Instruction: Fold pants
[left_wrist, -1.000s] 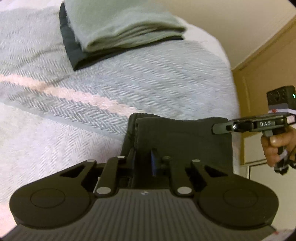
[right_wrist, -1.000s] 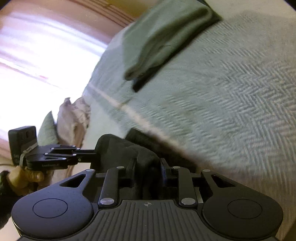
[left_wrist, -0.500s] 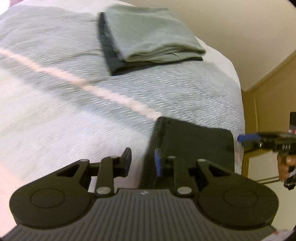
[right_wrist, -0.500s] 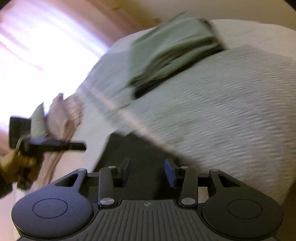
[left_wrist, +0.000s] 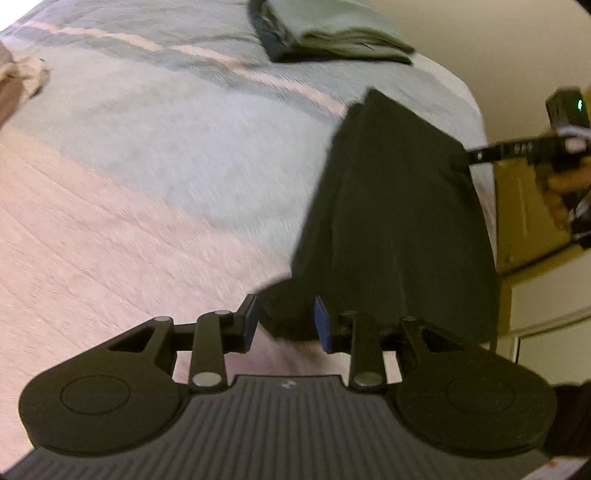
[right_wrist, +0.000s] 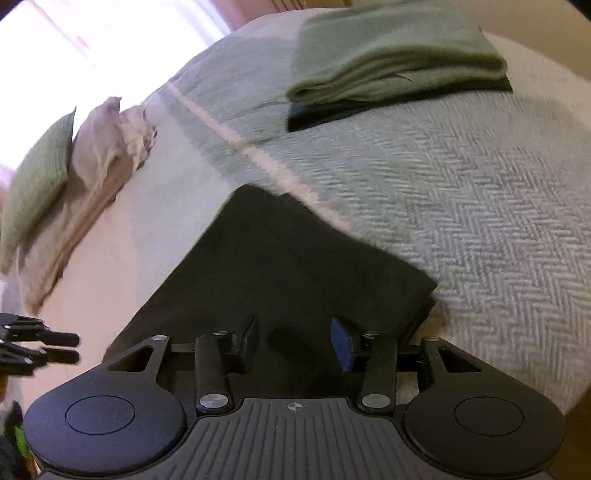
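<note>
I see the bed (right_wrist: 480, 206) with its herringbone blanket, a stack of folded clothes (right_wrist: 395, 66) at the far side, and the dark pants (right_wrist: 280, 266) lying folded flat near the edge closest to me. My left gripper (left_wrist: 284, 321) and right gripper (right_wrist: 295, 339) both hover with jaws wide and nothing between them. My worry is that a blue pad (left_wrist: 320, 325) snags the near hem as I move, dragging the top layer and spoiling the fold, or nudging the pants off the edge.
</note>
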